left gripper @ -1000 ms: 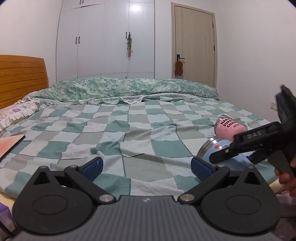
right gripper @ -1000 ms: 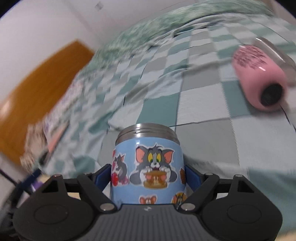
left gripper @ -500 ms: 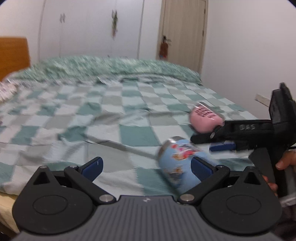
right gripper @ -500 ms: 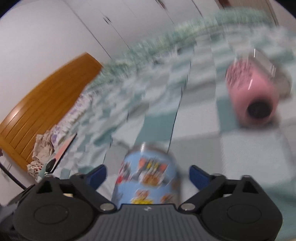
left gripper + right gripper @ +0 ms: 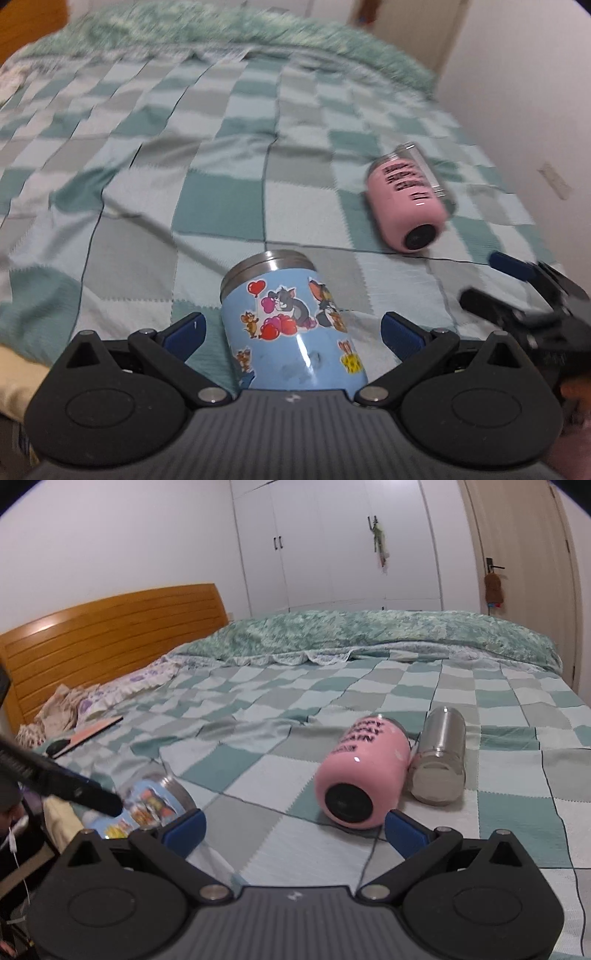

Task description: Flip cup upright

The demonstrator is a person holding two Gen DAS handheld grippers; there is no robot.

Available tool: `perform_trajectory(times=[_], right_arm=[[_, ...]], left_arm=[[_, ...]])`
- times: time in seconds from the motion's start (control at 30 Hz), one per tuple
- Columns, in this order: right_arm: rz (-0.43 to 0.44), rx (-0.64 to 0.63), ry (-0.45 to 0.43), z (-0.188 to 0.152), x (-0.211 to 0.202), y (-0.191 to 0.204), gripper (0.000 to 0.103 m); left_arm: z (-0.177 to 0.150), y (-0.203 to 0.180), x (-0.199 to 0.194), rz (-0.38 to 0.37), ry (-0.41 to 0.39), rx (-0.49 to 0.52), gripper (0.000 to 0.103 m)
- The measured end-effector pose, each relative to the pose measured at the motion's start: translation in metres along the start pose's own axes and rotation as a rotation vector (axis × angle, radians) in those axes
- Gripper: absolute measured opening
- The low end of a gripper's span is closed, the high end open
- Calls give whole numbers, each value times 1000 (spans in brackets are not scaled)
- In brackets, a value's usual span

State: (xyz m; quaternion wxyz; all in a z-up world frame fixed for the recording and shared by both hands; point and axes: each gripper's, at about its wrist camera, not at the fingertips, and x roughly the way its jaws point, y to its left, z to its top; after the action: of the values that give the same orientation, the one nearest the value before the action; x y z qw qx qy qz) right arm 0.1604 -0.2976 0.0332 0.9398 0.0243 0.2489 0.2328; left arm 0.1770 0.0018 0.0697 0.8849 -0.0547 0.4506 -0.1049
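A blue cartoon-sticker cup (image 5: 291, 328) with a steel rim lies on the checked bedspread between the wide-open fingers of my left gripper (image 5: 295, 332), which do not touch it. It also shows at the left of the right wrist view (image 5: 147, 805). A pink cup (image 5: 406, 206) lies on its side, dark base toward me; in the right wrist view (image 5: 362, 775) it lies just ahead of my open, empty right gripper (image 5: 295, 827). The right gripper also shows at the right edge of the left wrist view (image 5: 524, 295).
A steel cup (image 5: 439, 757) lies on its side right of the pink one. A wooden headboard (image 5: 110, 635), pillows (image 5: 92, 705) and a flat pink item (image 5: 92, 731) are at the left. A folded green duvet (image 5: 369, 631) lies across the far side of the bed.
My right gripper opened and let go of the blue cup, then swung right toward the pink cup. My left gripper moved in around the blue cup.
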Motion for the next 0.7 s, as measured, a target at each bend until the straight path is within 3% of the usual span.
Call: perform_trajectory(times=[0.13,0.4,0.47,0.57,0.7], right_arm=[[25,-22,15,-11,9,-4,103],[74,-11,16,-21,23,-7,103],[73,-2,15,-22,24,-10,103],[68,16,10,-23,23,-15,103],[61,39,6,-28,19,-18,103]], left_arm=[[11,-8,18,66,55,-37,103],[26,-6,51,123,137,-90,100],[26,-4,62,123,183,-87,88],[27,1,70,96,212,-97,88],[23,1,64,87,186,-85,88]])
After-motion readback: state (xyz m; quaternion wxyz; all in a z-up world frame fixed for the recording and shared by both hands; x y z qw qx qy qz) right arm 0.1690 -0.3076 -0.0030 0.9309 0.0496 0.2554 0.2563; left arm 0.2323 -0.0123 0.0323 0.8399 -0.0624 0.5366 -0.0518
